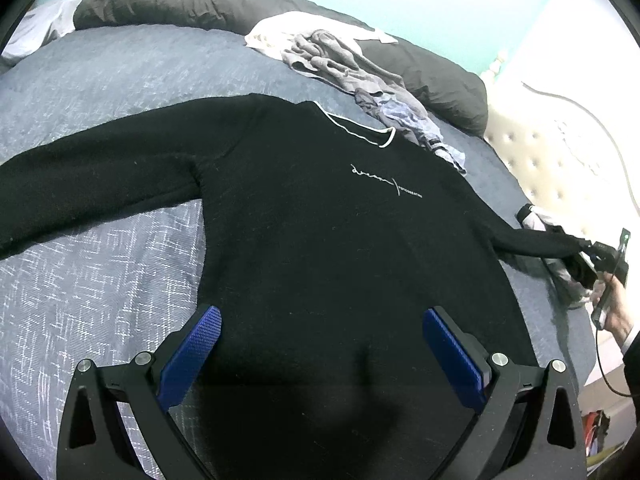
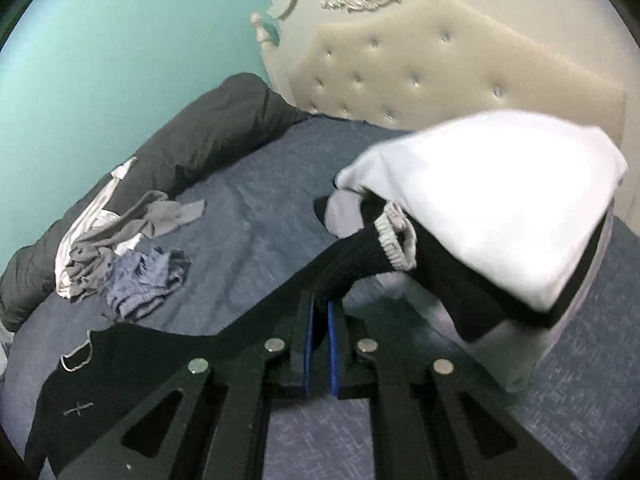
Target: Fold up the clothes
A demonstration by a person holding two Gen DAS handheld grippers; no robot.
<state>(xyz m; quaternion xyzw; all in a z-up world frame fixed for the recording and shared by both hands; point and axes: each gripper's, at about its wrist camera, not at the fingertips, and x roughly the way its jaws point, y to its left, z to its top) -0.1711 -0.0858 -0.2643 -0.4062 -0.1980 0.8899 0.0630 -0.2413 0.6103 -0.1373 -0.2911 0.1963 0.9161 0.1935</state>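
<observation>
right gripper (image 2: 320, 312) pinching sweater (image 1: 320, 220) sleeve (image 2: 352, 256), starting the sleeve fold; next: carrying it across chest. left gripper (image 1: 320, 344) spread, hovering.

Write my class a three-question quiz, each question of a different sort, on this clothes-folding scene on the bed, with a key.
1. True or false: the left hand-held gripper is clamped on the black sweater.
2. Which part of the sweater is between the pads of the right hand-held gripper? A) the neckline B) a sleeve C) the hem
3. Fill in: the loose pile of grey and white clothes lies beyond the sweater's ____.

Key
1. False: it is open above the sweater's lower part.
2. B: the sleeve, near its cuff.
3. Neckline.
</observation>
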